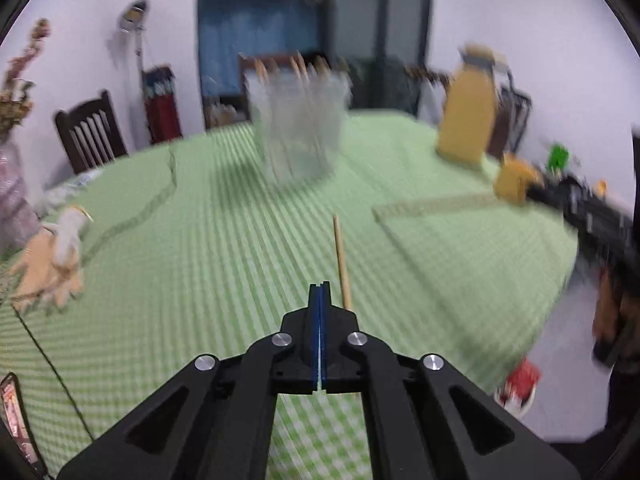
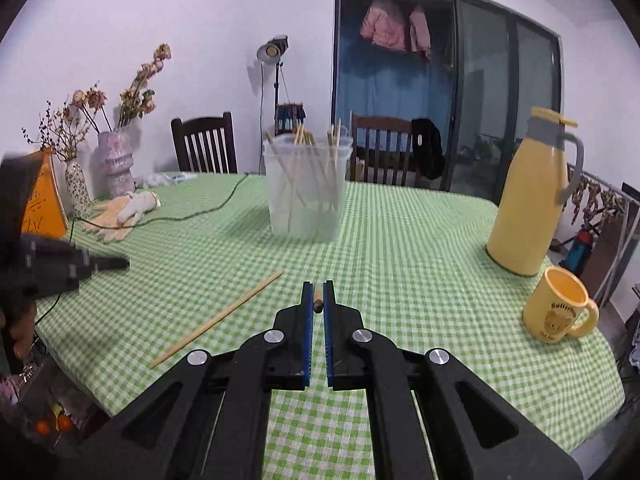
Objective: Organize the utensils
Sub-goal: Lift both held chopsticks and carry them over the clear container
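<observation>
I hold two grippers above a table (image 2: 400, 240) covered in green checked cloth. My right gripper (image 2: 317, 292) is pinched narrow on the butt end of a wooden chopstick (image 2: 317, 300), seen end-on between its blue pads. My left gripper (image 1: 319, 292) is fully closed with its pads pressed together; a chopstick (image 1: 342, 258) pokes out just beside its tip, and I cannot tell whether it is gripped. Another chopstick (image 2: 218, 316) lies flat on the cloth, near my left gripper. Farther back stands a clear plastic tub (image 2: 307, 192) holding many upright chopsticks. A yellow jug (image 2: 528, 200) and a yellow mug (image 2: 558, 308) sit at the right.
</observation>
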`<state>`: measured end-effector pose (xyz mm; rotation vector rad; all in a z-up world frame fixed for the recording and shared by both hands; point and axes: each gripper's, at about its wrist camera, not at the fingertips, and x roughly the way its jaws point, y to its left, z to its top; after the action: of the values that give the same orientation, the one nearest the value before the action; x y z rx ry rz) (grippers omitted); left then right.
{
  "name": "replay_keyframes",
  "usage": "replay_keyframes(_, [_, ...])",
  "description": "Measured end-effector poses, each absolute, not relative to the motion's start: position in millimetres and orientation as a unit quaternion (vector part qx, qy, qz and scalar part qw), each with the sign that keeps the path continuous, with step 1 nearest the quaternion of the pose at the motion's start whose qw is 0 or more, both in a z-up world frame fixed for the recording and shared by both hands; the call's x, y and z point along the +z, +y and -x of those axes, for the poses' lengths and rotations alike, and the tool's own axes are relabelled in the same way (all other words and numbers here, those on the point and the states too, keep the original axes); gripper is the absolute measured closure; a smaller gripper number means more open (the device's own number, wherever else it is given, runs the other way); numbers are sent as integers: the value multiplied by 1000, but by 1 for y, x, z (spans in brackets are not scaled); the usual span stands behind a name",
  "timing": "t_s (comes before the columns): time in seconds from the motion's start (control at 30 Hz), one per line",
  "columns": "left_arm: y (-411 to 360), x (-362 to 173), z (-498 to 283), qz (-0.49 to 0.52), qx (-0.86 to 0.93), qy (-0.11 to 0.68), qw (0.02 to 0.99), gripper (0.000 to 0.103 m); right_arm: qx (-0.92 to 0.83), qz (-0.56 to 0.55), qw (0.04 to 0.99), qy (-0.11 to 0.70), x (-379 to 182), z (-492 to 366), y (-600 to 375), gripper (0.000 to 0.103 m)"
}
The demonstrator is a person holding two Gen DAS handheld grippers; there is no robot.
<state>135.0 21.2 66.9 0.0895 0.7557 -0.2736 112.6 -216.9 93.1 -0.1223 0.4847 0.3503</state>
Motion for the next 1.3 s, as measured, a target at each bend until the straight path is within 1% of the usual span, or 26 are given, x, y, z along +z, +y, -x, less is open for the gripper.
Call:
replay_keyframes(0.07, [17, 44, -132, -45, -137, 394, 908, 81, 169, 55, 952, 251, 85, -115, -220, 98])
replay_keyframes(0.1, [16, 34, -132, -38, -138, 408, 902, 55, 167, 52, 951, 255, 83, -115, -222, 98])
replay_keyframes(0.13, [14, 24, -132, -33, -142, 419, 896, 51, 164, 49, 951, 258, 81, -116, -224, 98])
replay_keyframes(0.27, [-2, -1, -139, -42, -146, 446, 882, 54, 155, 40, 950, 268, 76, -118, -231, 98])
replay_keyframes(0.37, [-14, -4, -140, -85, -138, 440, 883, 70, 155, 35, 950, 268, 75, -116, -235, 98])
replay_keyframes(0.43, [-14, -2, -140, -88, -132, 440, 884, 99, 157, 29, 950, 269, 73, -115, -236, 98])
replay_keyframes(0.6, [-1, 2, -136, -69, -120, 450, 882, 101, 159, 27, 946, 280, 66, -115, -235, 98])
replay_keyframes(0.7, [7, 16, -122, -67, -126, 439, 887, 101, 159, 30, 948, 274, 70, -114, -233, 98])
replay_keyframes(0.83, [24, 51, -113, -59, -126, 413, 900, 101, 162, 42, 952, 258, 81, -112, -230, 98])
replay_keyframes(1.0, [44, 95, -118, -46, -123, 382, 915, 101, 170, 55, 955, 236, 95, -109, -224, 98])
replay_keyframes(1.17, [51, 131, -124, -56, -125, 354, 925, 101, 173, 62, 958, 221, 106, -107, -222, 98])
replay_keyframes(1.3, [48, 159, -130, -83, -128, 329, 932, 101, 173, 71, 961, 206, 118, -110, -220, 98])
